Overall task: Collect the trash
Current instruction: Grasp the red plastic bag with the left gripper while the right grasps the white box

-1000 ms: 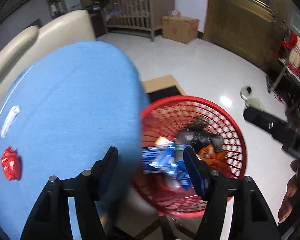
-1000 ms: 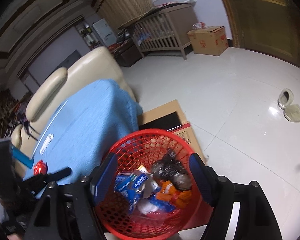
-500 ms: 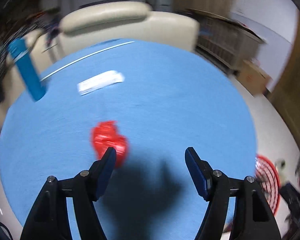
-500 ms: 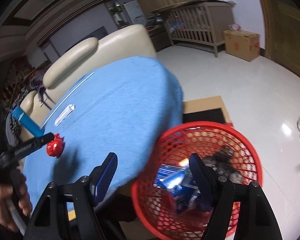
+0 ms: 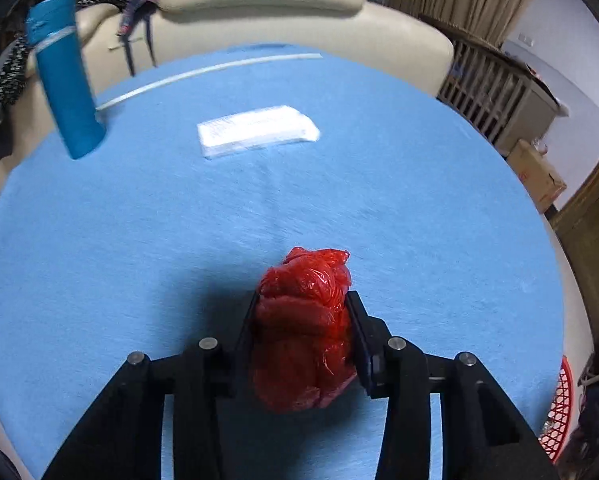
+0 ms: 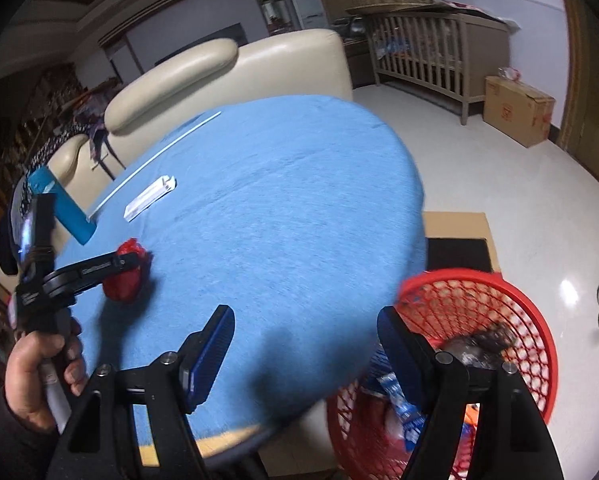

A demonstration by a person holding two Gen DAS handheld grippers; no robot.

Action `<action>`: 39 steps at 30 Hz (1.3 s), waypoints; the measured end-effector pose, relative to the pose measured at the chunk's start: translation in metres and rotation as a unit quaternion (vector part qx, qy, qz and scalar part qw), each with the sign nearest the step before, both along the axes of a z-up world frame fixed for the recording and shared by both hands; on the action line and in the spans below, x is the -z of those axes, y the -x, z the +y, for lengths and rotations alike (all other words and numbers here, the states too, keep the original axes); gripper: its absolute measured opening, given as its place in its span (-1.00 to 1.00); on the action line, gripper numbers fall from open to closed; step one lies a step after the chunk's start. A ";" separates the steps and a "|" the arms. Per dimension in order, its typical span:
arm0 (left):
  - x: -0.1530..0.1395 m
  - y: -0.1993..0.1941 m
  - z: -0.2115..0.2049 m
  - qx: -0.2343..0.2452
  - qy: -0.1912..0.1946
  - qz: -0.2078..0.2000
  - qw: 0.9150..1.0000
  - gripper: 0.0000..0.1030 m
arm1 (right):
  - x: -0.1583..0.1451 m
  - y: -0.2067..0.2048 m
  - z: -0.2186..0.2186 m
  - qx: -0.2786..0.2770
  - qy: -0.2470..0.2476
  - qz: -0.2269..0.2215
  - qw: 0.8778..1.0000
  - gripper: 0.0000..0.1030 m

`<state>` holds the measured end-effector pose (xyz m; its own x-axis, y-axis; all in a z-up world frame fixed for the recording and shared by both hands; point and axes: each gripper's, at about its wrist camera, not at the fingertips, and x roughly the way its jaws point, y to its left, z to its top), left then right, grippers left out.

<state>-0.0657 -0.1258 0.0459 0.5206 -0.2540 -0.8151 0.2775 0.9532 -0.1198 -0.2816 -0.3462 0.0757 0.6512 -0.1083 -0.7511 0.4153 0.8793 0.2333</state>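
A crumpled red plastic bag (image 5: 305, 328) lies on the round blue table (image 5: 419, 208). My left gripper (image 5: 302, 300) is shut on the red bag, a finger pressed on each side. The right wrist view shows the same bag (image 6: 125, 274) with the left gripper (image 6: 133, 258) around it. My right gripper (image 6: 305, 328) is open and empty above the table's near edge. The red mesh trash basket (image 6: 515, 300) stands on the floor right of the table and holds several wrappers.
A white flat packet (image 5: 257, 130), a blue cylinder (image 5: 65, 76) and a thin white stick (image 5: 207, 70) lie farther back on the table. A cream sofa (image 6: 227, 68) stands behind the table. Flat cardboard (image 6: 455, 222) lies beside the basket.
My left gripper swung from over the basket to the table, moved onto the red bag and shut on it. My right gripper moved from above the basket to the table's edge and stays open.
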 end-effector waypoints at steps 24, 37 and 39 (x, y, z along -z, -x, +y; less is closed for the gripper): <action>0.010 -0.021 0.141 -0.078 -0.014 -0.012 0.997 -0.15 | 0.041 -0.306 0.127 -0.090 -0.118 0.060 0.987 0.51; 0.012 -0.026 0.150 -0.069 0.008 -0.003 0.998 -0.14 | 0.054 -0.425 0.147 -0.008 -0.084 0.146 0.986 0.77; 0.012 -0.026 0.150 -0.068 0.009 -0.003 0.998 -0.14 | 0.058 -0.440 0.160 -0.023 -0.038 0.167 0.985 0.86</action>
<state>-0.0400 0.0242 0.0336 0.5567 -0.1955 -0.8074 0.1467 0.9798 -0.1360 0.1588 -0.1858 0.0174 0.3687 -0.0193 -0.9293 0.4412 0.8836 0.1567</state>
